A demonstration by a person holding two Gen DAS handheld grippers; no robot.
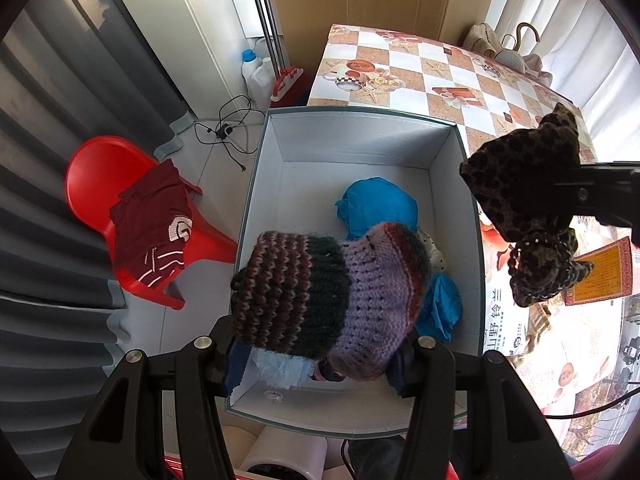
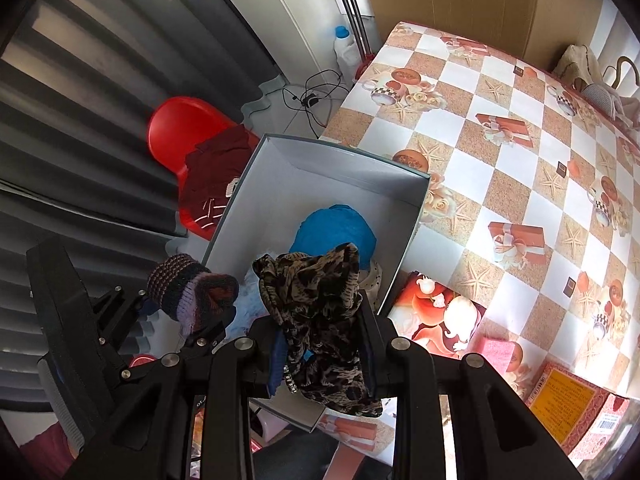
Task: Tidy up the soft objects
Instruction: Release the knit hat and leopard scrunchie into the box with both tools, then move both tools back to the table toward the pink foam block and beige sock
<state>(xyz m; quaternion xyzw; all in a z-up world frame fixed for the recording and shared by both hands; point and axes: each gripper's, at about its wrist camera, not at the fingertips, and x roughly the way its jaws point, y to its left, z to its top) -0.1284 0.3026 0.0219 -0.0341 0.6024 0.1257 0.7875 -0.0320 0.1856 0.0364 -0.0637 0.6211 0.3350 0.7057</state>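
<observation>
My left gripper [image 1: 316, 354] is shut on a striped knitted hat [image 1: 316, 292] in purple, dark green and maroon, held above the near end of an open white box [image 1: 356, 140]. The same hat [image 2: 192, 290] and the left gripper [image 2: 188, 320] show at the left of the right wrist view. My right gripper [image 2: 324, 348] is shut on a leopard-print cloth [image 2: 316, 312] with a beaded trim, above the box's [image 2: 332, 168] near right corner. That cloth [image 1: 528, 208] hangs right of the box in the left wrist view. A blue cloth [image 1: 376, 208] [image 2: 332, 232] lies inside the box.
The box stands at the left edge of a table with a checked oilcloth [image 2: 500, 128]. A red plastic chair [image 1: 104, 184] with a maroon garment [image 1: 152, 220] stands on the floor to the left. A printed red carton [image 2: 576, 400] lies on the table's near right. Cables [image 1: 228, 128] lie on the floor.
</observation>
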